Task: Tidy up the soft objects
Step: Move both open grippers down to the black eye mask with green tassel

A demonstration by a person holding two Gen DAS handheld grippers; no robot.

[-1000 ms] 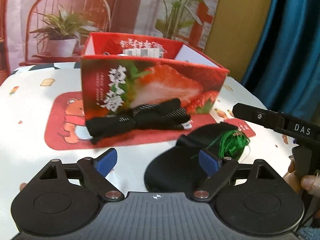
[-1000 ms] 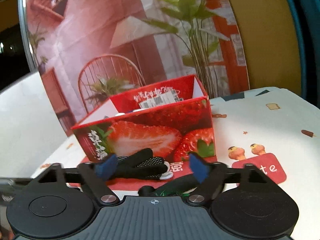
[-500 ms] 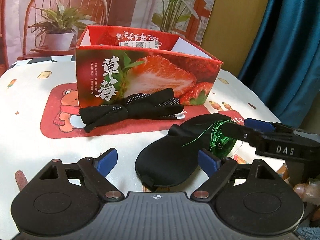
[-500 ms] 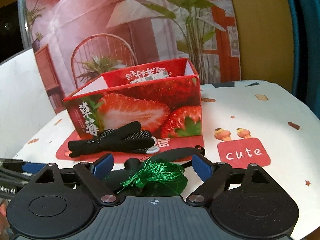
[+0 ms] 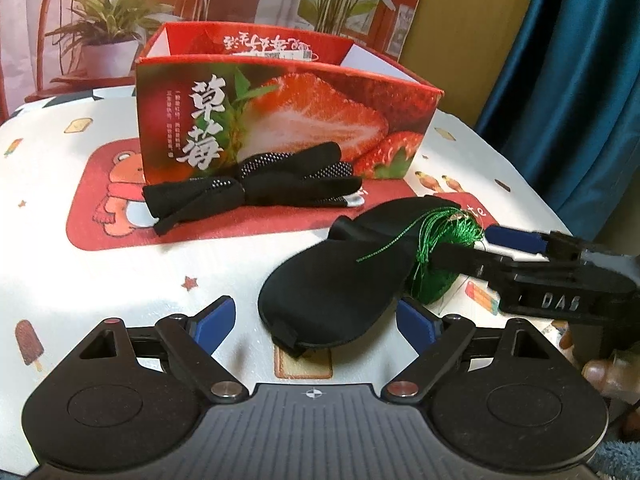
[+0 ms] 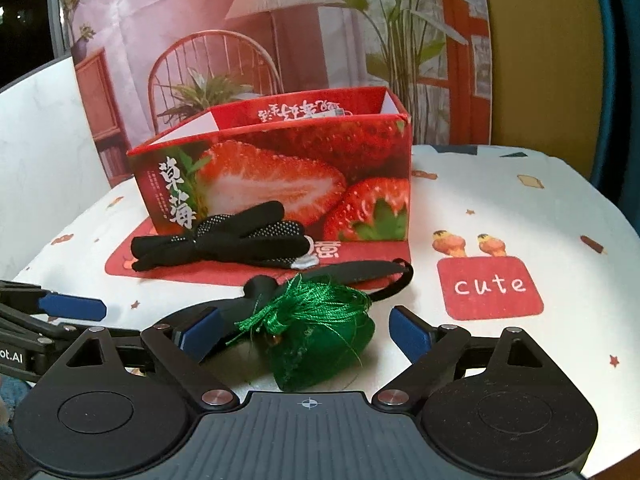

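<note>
while the green pouch (image 6: 320,344) sits on the tablecloth (image 6: 520,208) between the spread fingers of the right gripper (image 6: 304,330), its jaws are opening and neither pad presses on it. it leans against the right end of the black sleep mask (image 5: 336,284), which lies flat just ahead of the left gripper (image 5: 316,316); that gripper's fingers are wide with nothing held, the mask's near edge between them. behind both, the black gloves (image 5: 256,192) lie bundled against the front of the strawberry box (image 5: 280,120), whose top is open.

likely trouble from here: the pouch's loose tassel threads (image 6: 280,308) trail over the mask, so a pinch on the pouch could catch the mask's strap (image 6: 396,284) or drag the mask along. a grip taken only on the threads might let the pouch swing or slip out. the two grippers are close together over the same spot, so i judge they could bump if both close in. the box looks like light card and could slide if nudged on the cloth.

the pouch is a plump, shiny fabric bag with a silky tassel at its neck. the mask is smooth, matte and padded, shaped like two rounded lobes. the gloves are knit with dotted grip patches and pale fingertips. the tablecloth is smooth and printed.
</note>
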